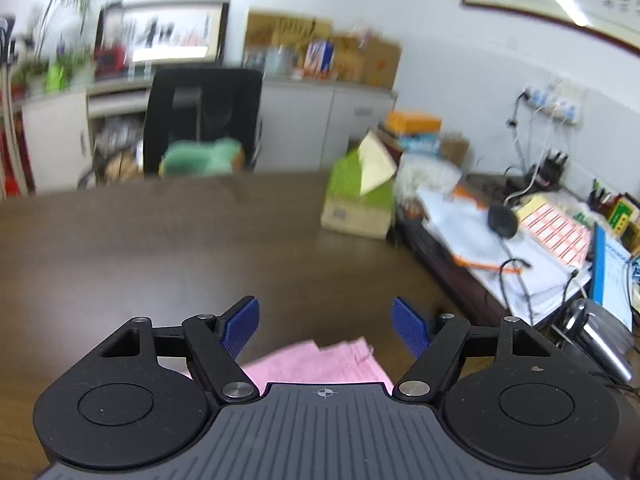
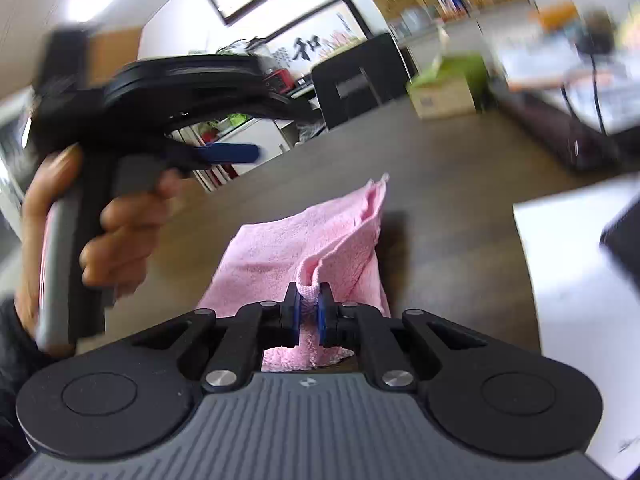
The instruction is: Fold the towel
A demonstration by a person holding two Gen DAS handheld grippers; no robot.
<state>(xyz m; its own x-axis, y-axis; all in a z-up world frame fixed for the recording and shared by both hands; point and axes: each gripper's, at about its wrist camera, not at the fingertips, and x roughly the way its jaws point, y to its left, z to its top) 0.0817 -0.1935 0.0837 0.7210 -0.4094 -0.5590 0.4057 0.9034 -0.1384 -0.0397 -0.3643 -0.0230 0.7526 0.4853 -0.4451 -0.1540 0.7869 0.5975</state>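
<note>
A pink towel (image 2: 296,248) lies partly folded on the dark brown table (image 2: 440,184). My right gripper (image 2: 309,312) is shut on a bunched edge of the towel at its near side and lifts that edge a little. My left gripper (image 1: 325,326) is open and empty, held above the table with the towel (image 1: 320,364) showing just below and behind its blue fingertips (image 1: 240,326). In the right wrist view the left gripper (image 2: 232,154) is in the air to the left of the towel, held by a hand (image 2: 116,232).
A green and cardboard tissue box (image 1: 358,196) stands at the table's far right. A black office chair (image 1: 202,120) is behind the far edge. A cluttered side desk (image 1: 520,248) with papers and cables is to the right. White paper (image 2: 580,300) lies at the right.
</note>
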